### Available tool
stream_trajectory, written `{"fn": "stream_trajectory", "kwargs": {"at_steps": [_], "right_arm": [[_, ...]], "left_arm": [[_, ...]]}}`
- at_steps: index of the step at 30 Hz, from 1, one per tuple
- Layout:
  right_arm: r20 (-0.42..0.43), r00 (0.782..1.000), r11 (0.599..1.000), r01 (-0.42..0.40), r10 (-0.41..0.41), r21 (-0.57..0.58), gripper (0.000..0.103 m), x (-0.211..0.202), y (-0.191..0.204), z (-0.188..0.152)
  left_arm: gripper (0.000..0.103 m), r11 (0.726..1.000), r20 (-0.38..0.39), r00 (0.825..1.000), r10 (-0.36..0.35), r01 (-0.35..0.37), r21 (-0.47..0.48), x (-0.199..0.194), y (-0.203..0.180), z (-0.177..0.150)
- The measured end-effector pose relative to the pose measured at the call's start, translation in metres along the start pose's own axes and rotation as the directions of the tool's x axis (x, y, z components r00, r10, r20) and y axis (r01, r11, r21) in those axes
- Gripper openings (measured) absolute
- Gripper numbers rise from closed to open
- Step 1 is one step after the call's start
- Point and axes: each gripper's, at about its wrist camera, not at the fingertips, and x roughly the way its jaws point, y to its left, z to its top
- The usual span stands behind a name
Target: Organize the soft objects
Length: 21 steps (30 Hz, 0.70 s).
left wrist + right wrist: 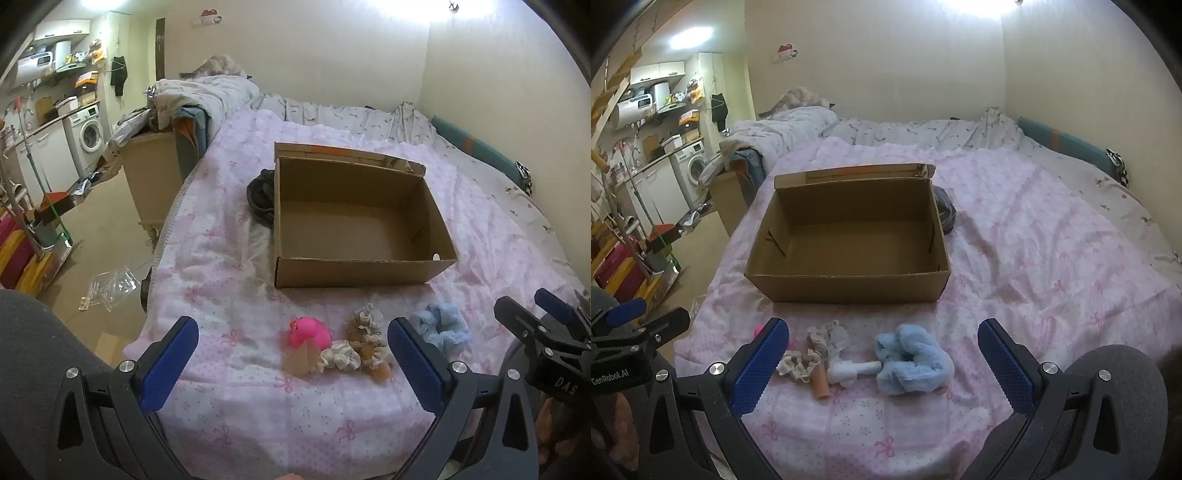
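Pink-bowed bedspread (1034,258): empty cardboard box (849,258) mid-bed, blue scrunchie (912,365), beige scrunchies (354,350), pink toy (308,330) near front edge. Left gripper (291,354), right gripper (882,354) spread wide, empty. Lettering: "GenRobot.AI", "DAS".

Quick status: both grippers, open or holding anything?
Left gripper: open, holding nothing.
Right gripper: open, holding nothing.

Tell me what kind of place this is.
Most likely a small studio flat, bedroom and kitchen in one room. A bed with a pink quilt fills the view, and a washing machine sits under a counter with cluttered shelves above.
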Motion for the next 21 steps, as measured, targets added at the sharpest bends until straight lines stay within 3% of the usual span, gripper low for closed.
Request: {"fn": "stream_trajectory", "kwargs": {"at_steps": [21], "right_arm": [[0.002, 1.000, 1.000, -0.003, 0.003, 0.005, 0.103, -0.0009, -0.0010, -0.0002]], "left_arm": [[0.102, 1.000, -0.006, 1.000, -0.005, 0.005, 0.001, 0.0004, 0.0003, 0.0000]]}}
